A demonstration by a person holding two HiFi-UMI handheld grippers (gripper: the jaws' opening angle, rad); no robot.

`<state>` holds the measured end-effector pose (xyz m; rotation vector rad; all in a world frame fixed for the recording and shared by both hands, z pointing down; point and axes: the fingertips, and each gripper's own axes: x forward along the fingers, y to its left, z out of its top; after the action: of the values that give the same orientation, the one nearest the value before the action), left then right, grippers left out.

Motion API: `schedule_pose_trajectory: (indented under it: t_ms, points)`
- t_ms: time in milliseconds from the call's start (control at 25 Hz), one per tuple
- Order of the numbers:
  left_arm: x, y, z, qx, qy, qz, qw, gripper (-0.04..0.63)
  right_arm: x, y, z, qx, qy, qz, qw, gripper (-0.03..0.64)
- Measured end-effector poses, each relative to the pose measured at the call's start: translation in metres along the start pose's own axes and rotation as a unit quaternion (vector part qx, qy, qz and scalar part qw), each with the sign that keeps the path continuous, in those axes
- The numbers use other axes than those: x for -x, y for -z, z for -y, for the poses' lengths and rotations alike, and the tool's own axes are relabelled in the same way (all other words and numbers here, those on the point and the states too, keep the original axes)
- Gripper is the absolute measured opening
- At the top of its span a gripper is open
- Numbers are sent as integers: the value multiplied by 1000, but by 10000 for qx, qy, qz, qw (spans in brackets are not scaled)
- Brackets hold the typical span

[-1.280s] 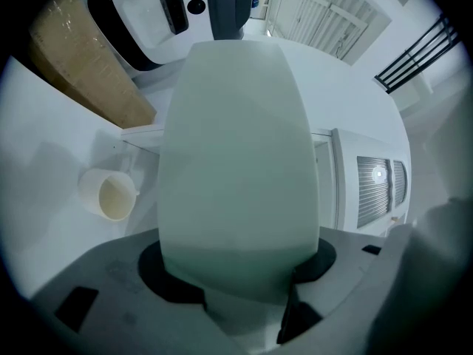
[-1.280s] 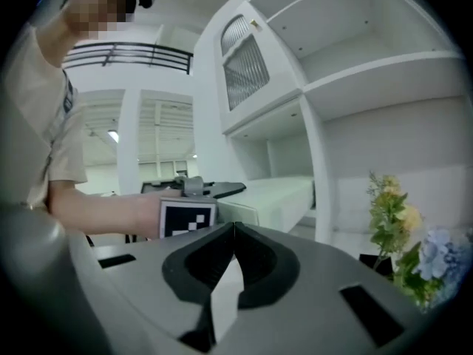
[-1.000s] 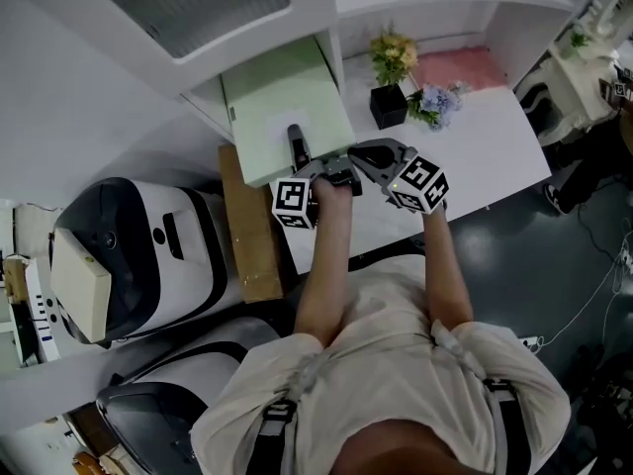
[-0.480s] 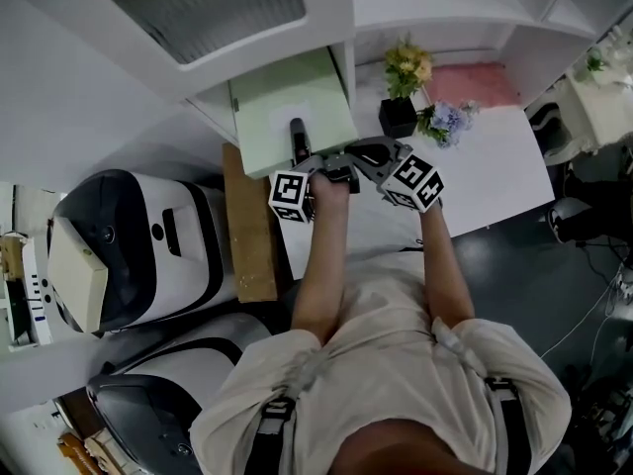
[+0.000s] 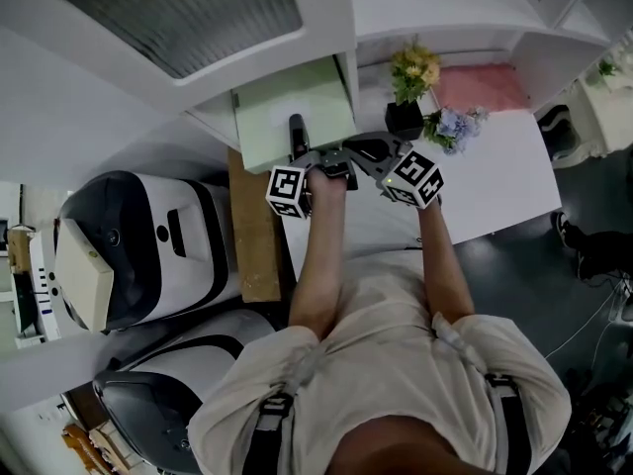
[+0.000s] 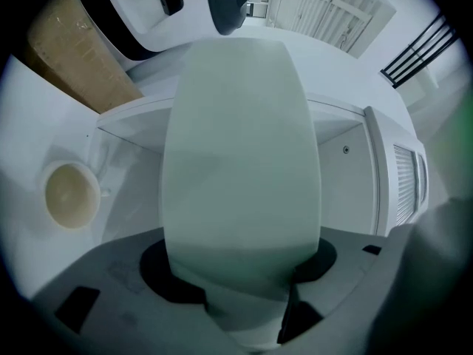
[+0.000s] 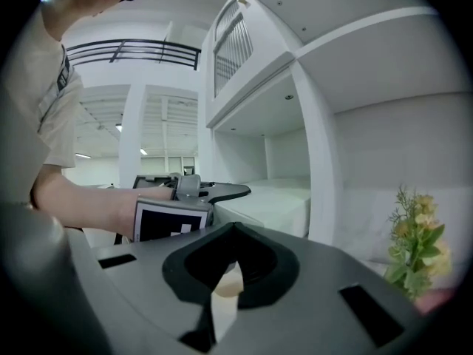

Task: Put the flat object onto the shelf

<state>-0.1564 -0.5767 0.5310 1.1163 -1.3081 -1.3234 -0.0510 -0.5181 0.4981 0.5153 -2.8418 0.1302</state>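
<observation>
Flat object [image 5: 289,109] clamped in left claw [image 6: 241,293], before shelf [image 5: 435,6]; right claw [image 7: 222,291] closed, empty, near flower pot [image 5: 404,118].

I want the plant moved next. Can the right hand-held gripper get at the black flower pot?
Probably yes. The black flower pot stands on the white desk just beyond the right hand-held gripper, with nothing apparent between them, and that gripper holds nothing.

There are two grippers: the left gripper [image 5: 297,139] and the right gripper [image 5: 364,150]. There is one flat green board [image 5: 293,97], one white shelf [image 5: 445,13] and one cup [image 6: 72,194]. On the counter [image 5: 495,181] there are two bunches of flowers, the yellow bunch [image 5: 415,67] and the blue bunch [image 5: 455,124], one black pot [image 5: 404,119] and one pink mat [image 5: 490,85]. One brown panel [image 5: 252,236] is beside the counter.
</observation>
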Motion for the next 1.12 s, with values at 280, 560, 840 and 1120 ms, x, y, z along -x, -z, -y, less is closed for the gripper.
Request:
schedule_pose_trajectory:
  t_ms: [280,560,840,1120]
  points:
    - [0,-1,-1,-110,-157,172,9997,270,0,0,6,14,-4,-1,10000,67]
    - [0,1,2,-205,-60,19,9998,276,0,-3,12,-168,352,138,9991,67]
    - [3,5,3,-24,220,-479,9986,276,-1,-4,16,-400,750,94,9963,67]
    - [21,11,5,-58,463,-1203,9916,276,-1,-4,20,-892,1083,276,9897,67]
